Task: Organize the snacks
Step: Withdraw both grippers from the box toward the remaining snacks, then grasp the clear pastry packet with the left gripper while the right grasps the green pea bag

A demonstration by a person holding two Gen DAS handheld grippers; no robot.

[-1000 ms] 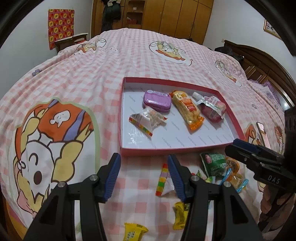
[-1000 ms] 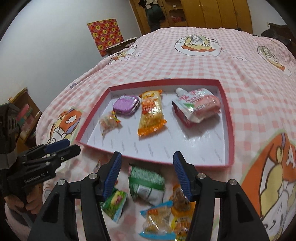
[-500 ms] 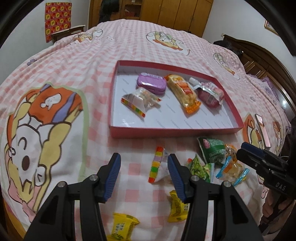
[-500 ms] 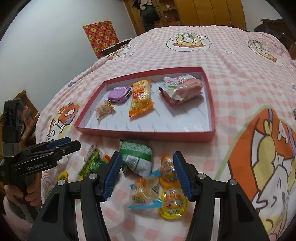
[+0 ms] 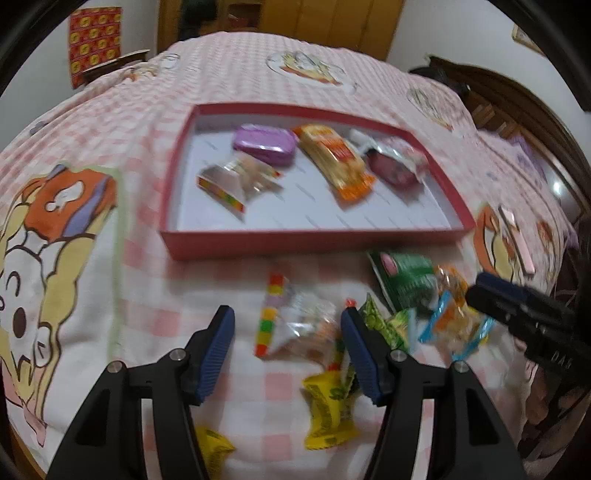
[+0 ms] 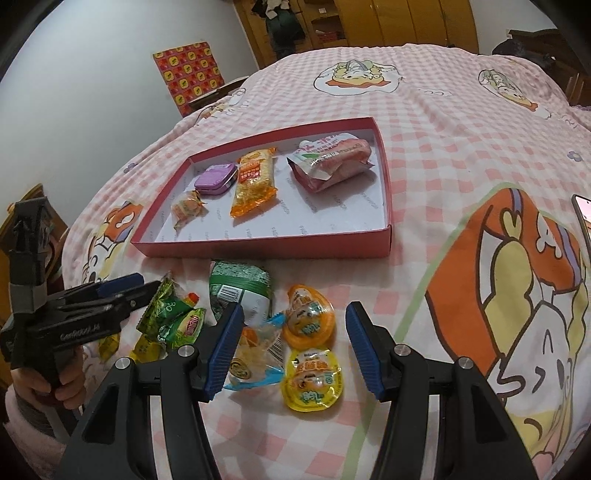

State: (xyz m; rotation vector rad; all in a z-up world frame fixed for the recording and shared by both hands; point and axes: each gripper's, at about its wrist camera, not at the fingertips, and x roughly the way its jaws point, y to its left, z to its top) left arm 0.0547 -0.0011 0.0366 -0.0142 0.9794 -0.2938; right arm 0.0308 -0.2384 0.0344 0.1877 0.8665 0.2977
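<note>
- Our left gripper (image 5: 287,345) was wide apart, with the clear candy bag (image 5: 295,323) right between its tips, long side pointing far.
- Our right gripper (image 6: 294,341) was wide apart too, holding nothing.

You've got a pink checked bedspread (image 6: 443,155) with cartoon prints all over the bed. A red-and-yellow patterned panel (image 6: 190,75) leans on the wall behind it, and wooden wardrobes (image 6: 388,22) sit at the far end (clothes hanging there). There's a phone (image 5: 516,240) lying on the cover.
</note>
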